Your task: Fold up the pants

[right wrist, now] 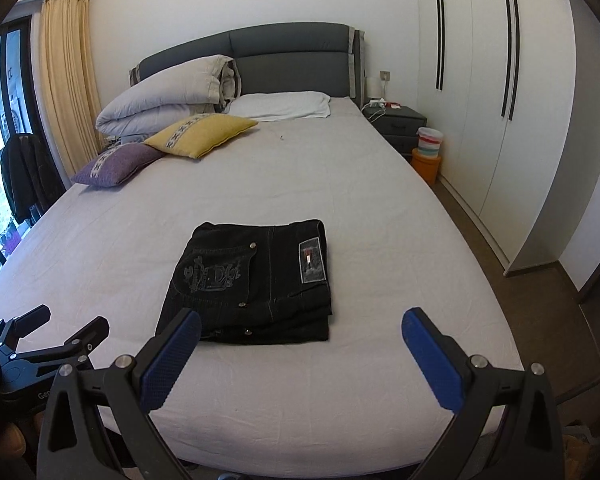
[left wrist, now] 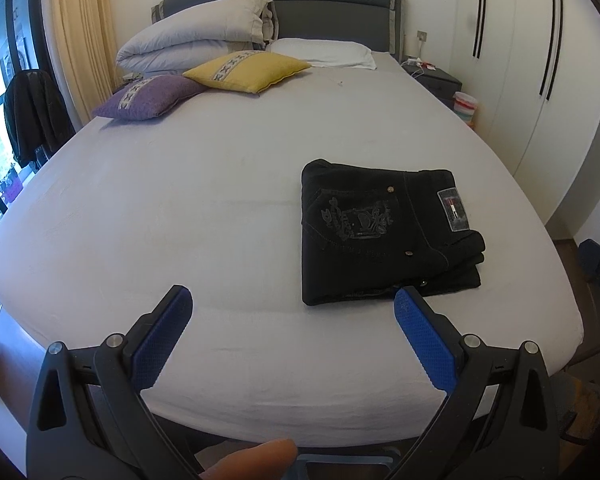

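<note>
The pants (right wrist: 252, 280) lie folded on the bed (right wrist: 340, 208), near its foot, with both grippers held above that edge: the left gripper (left wrist: 292, 304) to the pants' left, the right gripper (right wrist: 300, 326) to their right. Behind, by the headboard (right wrist: 284, 56), a duvet (right wrist: 168, 92) sits left of a pillow (right wrist: 280, 105), with two cushions (right wrist: 200, 134) before the duvet. A nightstand (right wrist: 398, 120) stands right of the bed, a wardrobe (right wrist: 500, 100) beyond it.

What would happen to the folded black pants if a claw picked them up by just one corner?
The black pants would probably flop open, since they are soft cloth stacked in loose layers you can see at the near edge. They look like thick denim, so likely a bit heavy for their size. They should not roll or slide much on the bed sheet, lying flat.
</note>
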`<state>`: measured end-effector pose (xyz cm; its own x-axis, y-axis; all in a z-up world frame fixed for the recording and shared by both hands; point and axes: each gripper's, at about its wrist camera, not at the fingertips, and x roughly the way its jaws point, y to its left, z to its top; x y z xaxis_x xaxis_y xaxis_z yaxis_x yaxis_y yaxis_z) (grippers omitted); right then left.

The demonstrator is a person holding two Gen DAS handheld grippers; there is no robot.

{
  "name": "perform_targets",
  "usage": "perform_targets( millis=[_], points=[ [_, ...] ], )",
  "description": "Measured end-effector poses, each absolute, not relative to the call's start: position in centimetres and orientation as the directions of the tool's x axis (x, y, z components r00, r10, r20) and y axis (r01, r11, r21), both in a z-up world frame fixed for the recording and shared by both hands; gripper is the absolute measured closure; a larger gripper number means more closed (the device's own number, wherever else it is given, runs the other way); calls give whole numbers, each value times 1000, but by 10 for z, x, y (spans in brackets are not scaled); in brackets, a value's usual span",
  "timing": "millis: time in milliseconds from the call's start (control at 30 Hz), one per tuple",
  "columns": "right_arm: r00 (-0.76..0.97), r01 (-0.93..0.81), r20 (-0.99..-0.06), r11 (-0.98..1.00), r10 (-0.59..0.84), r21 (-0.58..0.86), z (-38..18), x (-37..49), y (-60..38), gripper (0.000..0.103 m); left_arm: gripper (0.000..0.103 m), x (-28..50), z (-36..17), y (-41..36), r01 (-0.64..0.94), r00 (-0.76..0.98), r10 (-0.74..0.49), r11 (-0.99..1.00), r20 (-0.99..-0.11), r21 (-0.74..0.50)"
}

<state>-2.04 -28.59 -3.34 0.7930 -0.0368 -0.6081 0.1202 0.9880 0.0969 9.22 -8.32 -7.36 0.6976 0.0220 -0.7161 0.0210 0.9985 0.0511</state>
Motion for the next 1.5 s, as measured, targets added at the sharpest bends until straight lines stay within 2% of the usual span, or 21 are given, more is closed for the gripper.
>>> perform_targets(
  millis=[1500],
  points=[
    [775, 95, -632, 991, -11, 99, -41, -21, -275, 0, 0, 100, -91, -87, 20, 679, 25, 998, -733, 53]
  ],
)
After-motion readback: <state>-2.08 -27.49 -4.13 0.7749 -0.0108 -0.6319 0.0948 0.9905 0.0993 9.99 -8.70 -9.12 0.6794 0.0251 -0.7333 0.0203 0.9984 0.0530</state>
